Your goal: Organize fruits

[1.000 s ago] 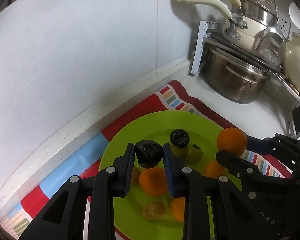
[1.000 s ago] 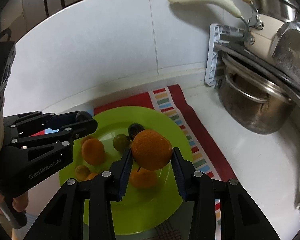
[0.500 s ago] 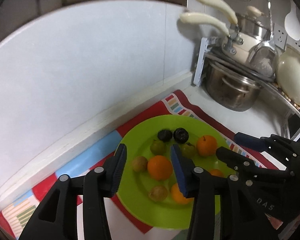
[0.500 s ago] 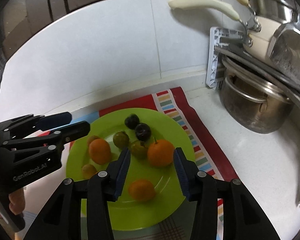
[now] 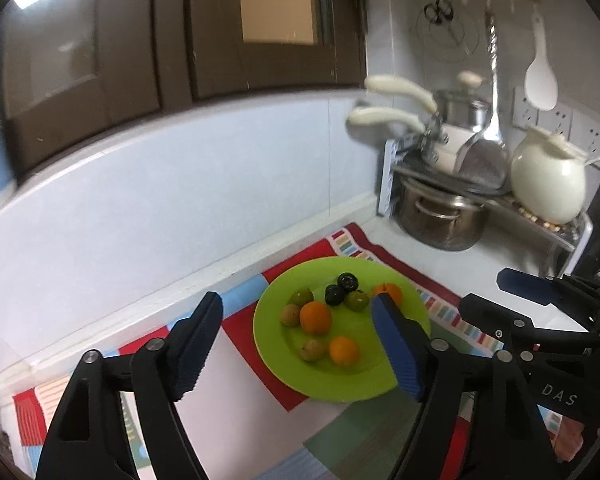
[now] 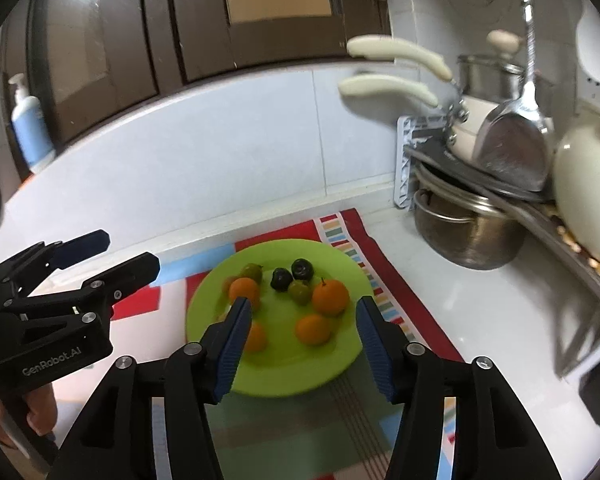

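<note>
Round lime-green plastic plate (image 6: 340, 364) with oranges and dark plums, left gripper (image 5: 296, 344) and right gripper (image 6: 302, 344) above it, jaws just opened wide, both empty

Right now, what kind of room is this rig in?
Most likely a home kitchen counter: stainless pot under a dish rack, tiled backsplash, ladle hanging on the wall, and a green plate of fruit on a striped mat.
</note>
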